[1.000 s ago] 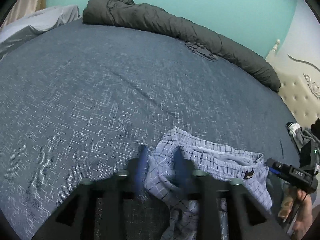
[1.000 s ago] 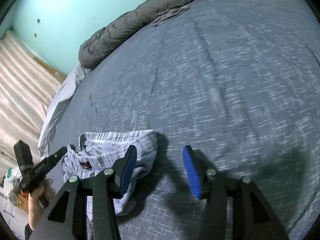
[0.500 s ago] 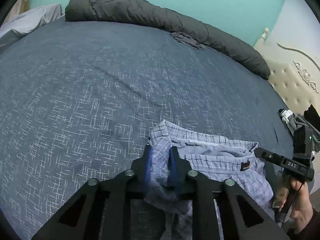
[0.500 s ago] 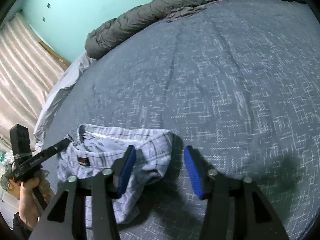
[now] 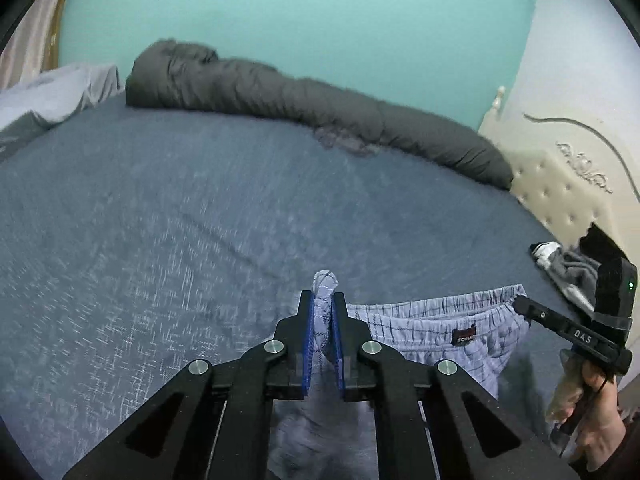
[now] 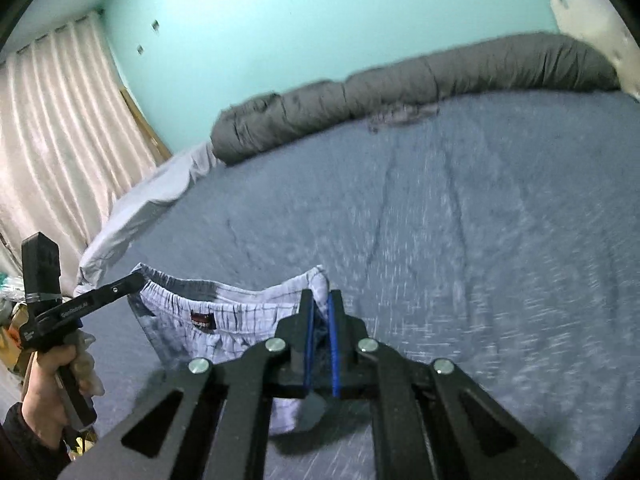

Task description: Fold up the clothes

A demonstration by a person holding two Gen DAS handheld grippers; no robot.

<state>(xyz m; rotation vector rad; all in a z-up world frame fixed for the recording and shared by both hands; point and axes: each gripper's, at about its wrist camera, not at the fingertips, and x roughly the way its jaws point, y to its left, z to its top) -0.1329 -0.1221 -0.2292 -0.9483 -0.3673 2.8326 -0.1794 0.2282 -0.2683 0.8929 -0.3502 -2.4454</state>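
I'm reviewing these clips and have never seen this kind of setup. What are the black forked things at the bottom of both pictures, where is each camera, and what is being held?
There is no robot arm. A person holds a handheld two-finger gripper in each hand, and a fisheye camera on each looks forward along its fingers.

In the left wrist view, the left gripper is shut on one end of the waistband of the checked shorts. The right gripper shows at the far end, in the person's hand.

The right wrist view mirrors this: the right gripper pinches the other waistband corner.

The shorts hang stretched between them above the blue bed. A rolled grey duvet lies along the far edge.
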